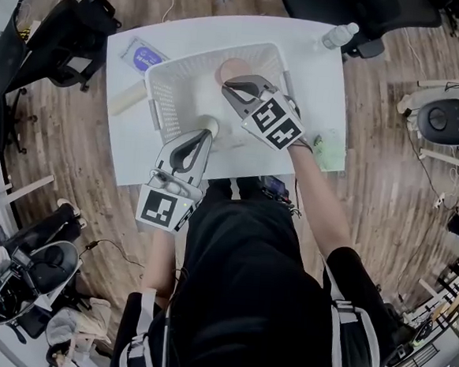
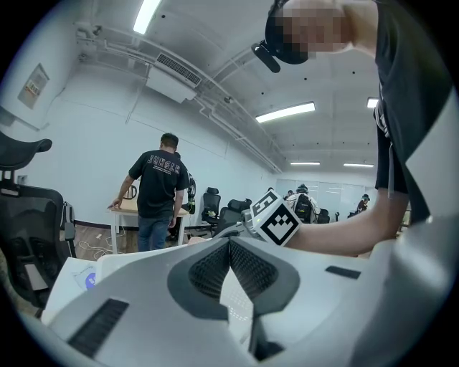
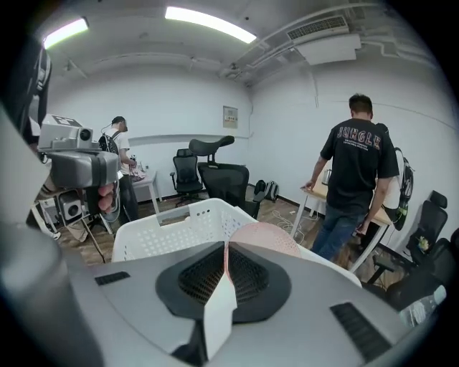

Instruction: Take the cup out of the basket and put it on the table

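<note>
A white perforated basket (image 1: 168,77) stands on the white table (image 1: 320,83). A pink cup (image 1: 232,66) sits in the basket's far right part. My right gripper (image 1: 227,83) reaches over the basket, its tips at the cup. In the right gripper view the pads meet with a thin pink line between them, and the cup (image 3: 267,236) bulges just past them, in front of the basket (image 3: 161,231). My left gripper (image 1: 209,133) is shut, its tips at the basket's near rim beside a cream round thing (image 1: 208,123). Perforated basket wall (image 2: 136,258) shows around its jaws.
A blue packet (image 1: 147,56) and a pale stick (image 1: 128,98) lie left of the basket, a green item (image 1: 329,152) to its right and a clear bottle (image 1: 338,34) at the far corner. Office chairs (image 1: 76,24) ring the table. A person in black (image 3: 356,179) stands at another desk.
</note>
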Available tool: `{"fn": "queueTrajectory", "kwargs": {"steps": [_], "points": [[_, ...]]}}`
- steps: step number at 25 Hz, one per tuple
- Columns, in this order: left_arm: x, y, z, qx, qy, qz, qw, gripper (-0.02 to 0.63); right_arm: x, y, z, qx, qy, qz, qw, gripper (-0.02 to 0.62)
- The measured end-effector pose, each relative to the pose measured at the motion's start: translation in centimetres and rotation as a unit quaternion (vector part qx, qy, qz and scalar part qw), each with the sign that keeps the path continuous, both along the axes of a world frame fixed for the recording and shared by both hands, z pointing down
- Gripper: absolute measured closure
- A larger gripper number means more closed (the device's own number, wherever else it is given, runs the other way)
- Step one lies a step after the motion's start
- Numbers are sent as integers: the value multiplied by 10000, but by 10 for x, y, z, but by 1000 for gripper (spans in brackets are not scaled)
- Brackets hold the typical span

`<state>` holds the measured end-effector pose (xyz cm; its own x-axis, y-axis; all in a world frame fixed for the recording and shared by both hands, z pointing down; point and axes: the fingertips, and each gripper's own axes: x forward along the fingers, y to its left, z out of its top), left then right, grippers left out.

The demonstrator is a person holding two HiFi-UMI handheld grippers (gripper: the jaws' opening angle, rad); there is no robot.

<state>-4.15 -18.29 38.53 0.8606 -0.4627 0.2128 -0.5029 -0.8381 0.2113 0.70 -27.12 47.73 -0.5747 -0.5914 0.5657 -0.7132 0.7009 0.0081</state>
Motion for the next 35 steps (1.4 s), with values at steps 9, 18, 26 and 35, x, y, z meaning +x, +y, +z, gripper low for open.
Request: {"fn": "queueTrajectory", "kwargs": {"steps": [9, 18, 26, 35], "points": [[-4, 16, -7, 62, 35, -28, 10000, 583, 0, 31, -41, 352, -221, -16, 9991, 563], [-6, 25, -14, 194, 75, -41, 9998, 583, 2, 68, -76, 682, -448, 23, 9967, 563], [2, 38, -21, 271, 91, 3, 9996, 583, 15, 102, -100, 935, -710, 218, 9928, 563], [12, 48, -28, 304, 53, -15, 9995, 583, 32, 136, -102, 930, -1069, 295, 9895, 564]]}}
